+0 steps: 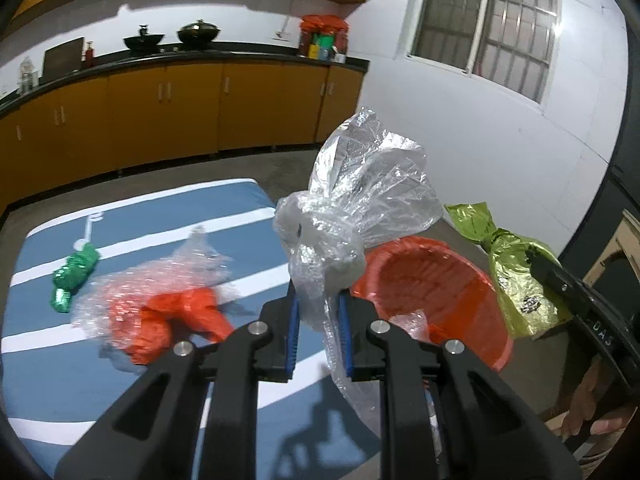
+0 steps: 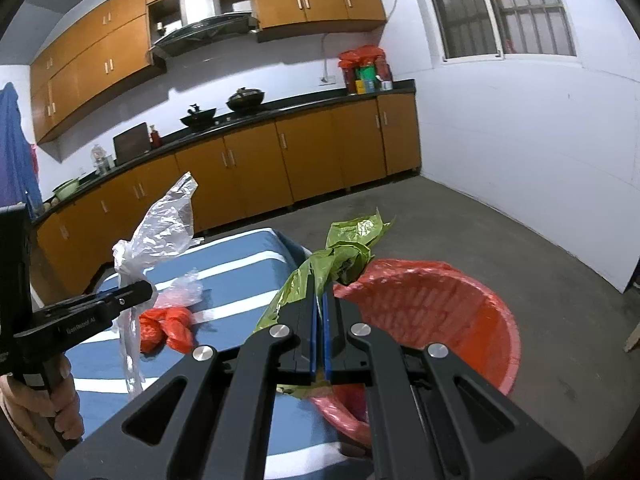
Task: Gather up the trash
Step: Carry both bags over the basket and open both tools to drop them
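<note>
My left gripper [image 1: 319, 300] is shut on a clear plastic bag [image 1: 360, 200] and holds it up beside the red bin [image 1: 432, 280]; the bag also shows in the right wrist view [image 2: 160, 224]. My right gripper [image 2: 320, 300] is shut on a yellow-green foil wrapper [image 2: 344, 256], held over the near rim of the red bin [image 2: 460, 312]. The wrapper [image 1: 516, 272] hangs right of the bin in the left wrist view. On the blue striped table [image 1: 120, 380] lie a red bag under clear bubble wrap [image 1: 168, 304] and a green foil wrapper [image 1: 74, 276].
The red bin is lined with a red bag and stands off the table's right edge on a grey concrete floor [image 2: 520, 240]. Orange kitchen cabinets [image 2: 280, 160] with a black counter line the far wall. A white wall with a window [image 1: 500, 28] is at the right.
</note>
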A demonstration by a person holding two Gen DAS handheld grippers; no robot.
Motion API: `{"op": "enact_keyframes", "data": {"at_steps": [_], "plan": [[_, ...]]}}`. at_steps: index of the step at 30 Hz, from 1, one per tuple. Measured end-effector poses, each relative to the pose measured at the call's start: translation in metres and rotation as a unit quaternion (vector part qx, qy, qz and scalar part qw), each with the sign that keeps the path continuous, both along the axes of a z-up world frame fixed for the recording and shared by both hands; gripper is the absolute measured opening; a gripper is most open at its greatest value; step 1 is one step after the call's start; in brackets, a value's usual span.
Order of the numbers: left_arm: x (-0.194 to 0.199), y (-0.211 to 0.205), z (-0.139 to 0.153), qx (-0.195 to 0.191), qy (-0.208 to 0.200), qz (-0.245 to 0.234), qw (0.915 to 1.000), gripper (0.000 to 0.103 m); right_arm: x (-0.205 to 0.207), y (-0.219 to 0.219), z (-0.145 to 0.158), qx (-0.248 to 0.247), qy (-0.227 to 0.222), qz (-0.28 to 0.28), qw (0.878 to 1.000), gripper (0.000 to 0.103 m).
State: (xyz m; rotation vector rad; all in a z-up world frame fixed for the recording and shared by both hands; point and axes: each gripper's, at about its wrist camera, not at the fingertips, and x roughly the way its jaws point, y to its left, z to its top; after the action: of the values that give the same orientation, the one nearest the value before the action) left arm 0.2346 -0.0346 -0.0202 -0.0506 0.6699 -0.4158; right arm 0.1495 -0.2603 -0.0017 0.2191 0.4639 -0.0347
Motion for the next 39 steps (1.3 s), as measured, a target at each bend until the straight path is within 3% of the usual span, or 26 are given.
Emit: {"op": "enact_keyframes", "data": {"at_steps": [27, 32, 35, 36, 39], "plan": [[0.042, -0.138, -0.049, -0.002, 0.062, -0.125, 0.9902, 0.021, -0.005, -0.072, -0.022, 0.019, 0.009, -0.094, 0.995, 0.003], [0.051, -0.155, -0.064, 0.01, 0.073, -0.137, 0.9879, 0.037, 0.003, -0.081, -0.034, 0.022, 0.016, -0.101, 0.995, 0.005], [0.054, -0.157, -0.072, 0.019, 0.077, -0.137, 0.9874, 0.043, 0.006, -0.083, -0.04, 0.032, 0.025, -0.106, 0.994, 0.018], [0.055, -0.157, -0.074, 0.018, 0.08, -0.137, 0.9872, 0.045, 0.006, -0.084, -0.044, 0.036, 0.028, -0.108, 0.993, 0.029], [0.056, -0.156, -0.079, 0.015, 0.089, -0.137, 0.9865, 0.049, 0.003, -0.084, -0.048, 0.034, 0.032, -0.113, 0.993, 0.036]]}}
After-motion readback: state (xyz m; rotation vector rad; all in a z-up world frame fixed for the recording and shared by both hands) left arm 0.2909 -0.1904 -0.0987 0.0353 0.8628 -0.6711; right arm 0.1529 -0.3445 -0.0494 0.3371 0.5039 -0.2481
